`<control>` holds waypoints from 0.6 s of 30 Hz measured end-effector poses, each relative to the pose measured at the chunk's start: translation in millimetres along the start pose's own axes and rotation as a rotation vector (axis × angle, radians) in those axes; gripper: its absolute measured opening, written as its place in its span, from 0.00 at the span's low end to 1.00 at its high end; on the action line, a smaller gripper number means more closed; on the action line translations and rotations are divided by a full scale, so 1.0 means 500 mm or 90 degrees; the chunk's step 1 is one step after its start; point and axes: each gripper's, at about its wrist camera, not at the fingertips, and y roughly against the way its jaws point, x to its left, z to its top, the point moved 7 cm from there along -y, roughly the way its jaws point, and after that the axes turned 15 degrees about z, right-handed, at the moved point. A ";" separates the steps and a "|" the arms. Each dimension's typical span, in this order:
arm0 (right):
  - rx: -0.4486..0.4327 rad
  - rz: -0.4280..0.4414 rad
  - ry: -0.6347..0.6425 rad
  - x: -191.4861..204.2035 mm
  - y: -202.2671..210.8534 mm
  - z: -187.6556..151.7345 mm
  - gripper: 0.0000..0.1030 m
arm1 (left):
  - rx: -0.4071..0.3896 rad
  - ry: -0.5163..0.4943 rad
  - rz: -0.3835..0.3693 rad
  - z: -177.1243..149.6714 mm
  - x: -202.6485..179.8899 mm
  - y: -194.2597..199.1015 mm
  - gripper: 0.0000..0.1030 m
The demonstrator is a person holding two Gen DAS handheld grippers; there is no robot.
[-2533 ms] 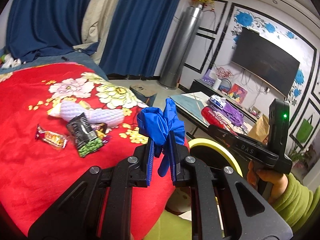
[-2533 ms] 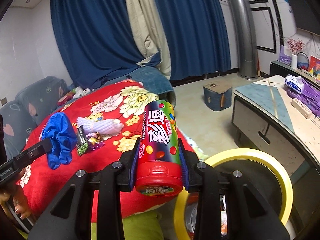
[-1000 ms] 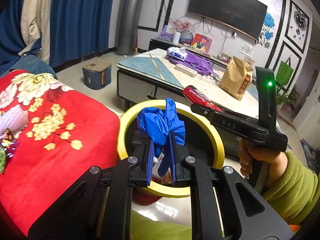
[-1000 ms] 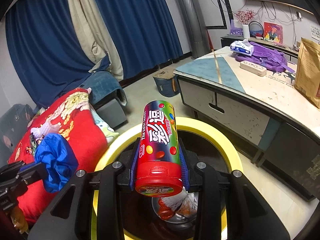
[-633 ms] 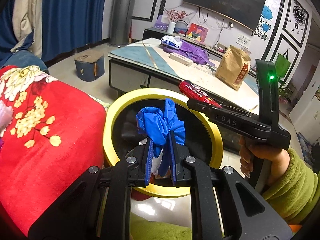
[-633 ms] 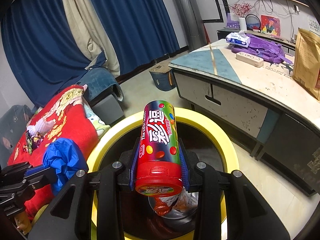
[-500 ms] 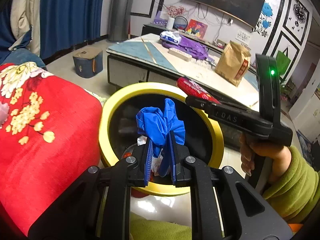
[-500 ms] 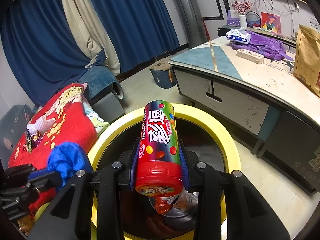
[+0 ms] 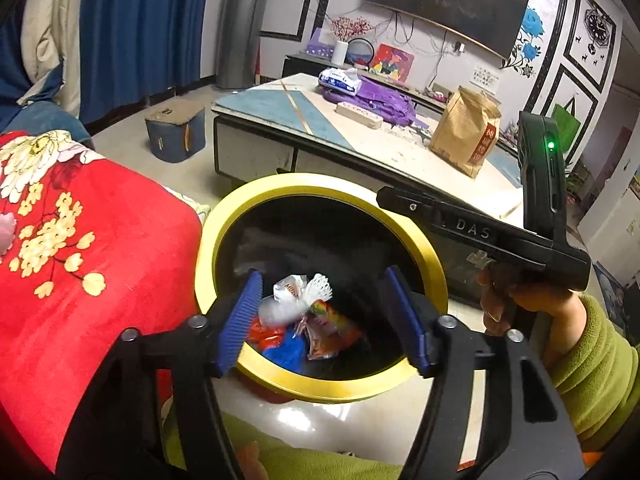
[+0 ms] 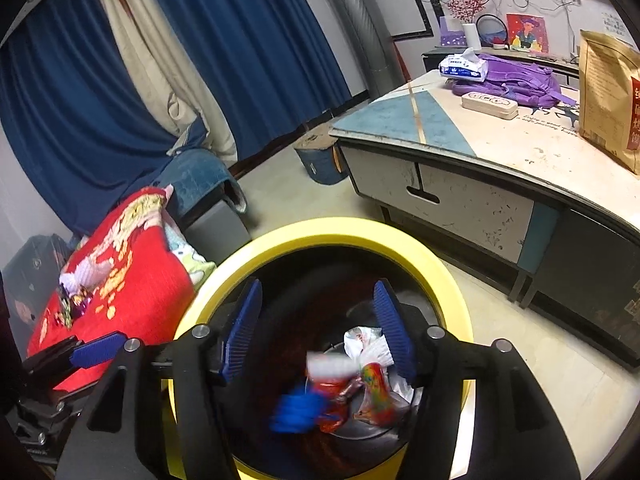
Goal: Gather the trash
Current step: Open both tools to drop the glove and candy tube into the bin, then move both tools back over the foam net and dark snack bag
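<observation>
A yellow-rimmed bin with a black inside stands below both grippers. My left gripper hangs over its mouth, its jaws opening with nothing between them. The blue glove lies in the bin among wrappers. My right gripper is also over the bin, jaws opening and empty. Below it the candy tube falls as a blur beside the blurred blue glove. A hand in a green sleeve holds the right gripper. Several wrappers lie on the red blanket.
The red flowered blanket touches the bin's left side. A low table stands just behind the bin with a brown paper bag and a purple bag on it. A small blue box sits on the floor.
Both grippers have opened over the bin. The blue glove has left the left jaws and the candy tube the right jaws; both have dropped into the bin.
</observation>
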 end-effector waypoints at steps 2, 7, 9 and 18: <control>-0.004 -0.001 0.001 0.003 0.002 0.003 0.55 | -0.009 0.003 0.011 0.002 0.006 0.007 0.77; -0.013 -0.005 0.008 0.013 0.008 0.009 0.63 | -0.038 0.033 0.031 0.014 0.031 0.029 0.89; -0.014 -0.006 0.012 0.017 0.009 0.011 0.63 | -0.049 0.045 0.039 0.019 0.044 0.039 0.89; -0.022 0.002 0.040 0.054 0.013 0.022 0.65 | -0.088 0.066 0.096 0.030 0.093 0.084 0.89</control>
